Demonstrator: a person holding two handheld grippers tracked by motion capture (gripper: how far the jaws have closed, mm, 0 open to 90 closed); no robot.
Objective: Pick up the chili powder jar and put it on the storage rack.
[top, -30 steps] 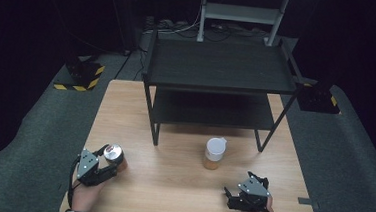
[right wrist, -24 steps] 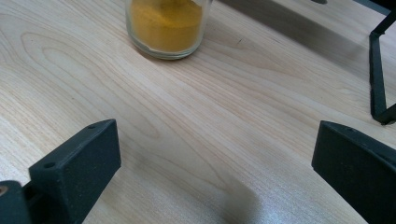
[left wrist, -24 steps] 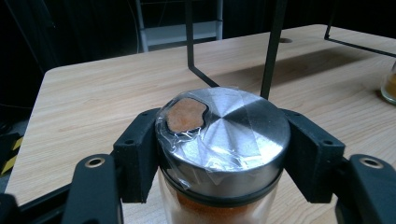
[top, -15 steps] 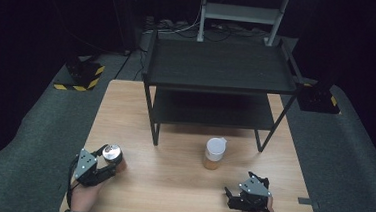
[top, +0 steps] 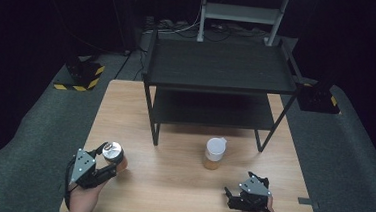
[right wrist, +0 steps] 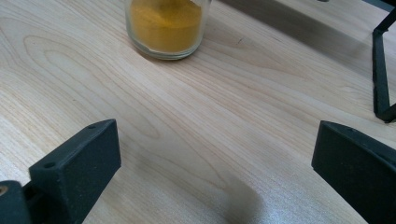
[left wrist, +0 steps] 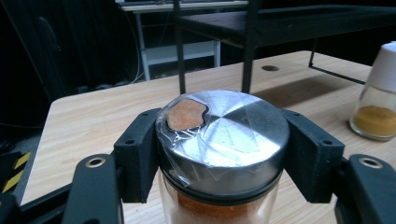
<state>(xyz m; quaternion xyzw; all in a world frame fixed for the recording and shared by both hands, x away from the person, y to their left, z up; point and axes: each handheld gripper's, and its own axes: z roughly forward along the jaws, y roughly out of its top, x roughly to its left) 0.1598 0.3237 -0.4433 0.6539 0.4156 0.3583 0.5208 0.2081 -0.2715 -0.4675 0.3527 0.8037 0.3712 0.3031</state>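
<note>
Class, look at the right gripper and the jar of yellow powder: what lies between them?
Nothing but bare wooden table. In the right gripper view the open right gripper faces the yellow-powder jar across empty tabletop.

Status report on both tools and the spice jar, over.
Left tool shut on metal-lidded jar. Right tool open, empty. White-capped jar and shelf rack ahead.

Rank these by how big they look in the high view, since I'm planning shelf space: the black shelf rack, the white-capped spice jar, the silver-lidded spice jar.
1. Black shelf rack, by far the largest.
2 and 3. White-capped spice jar and silver-lidded spice jar look about alike; the left gripper hides part of the silver-lidded one, so I won't rank them.
</note>
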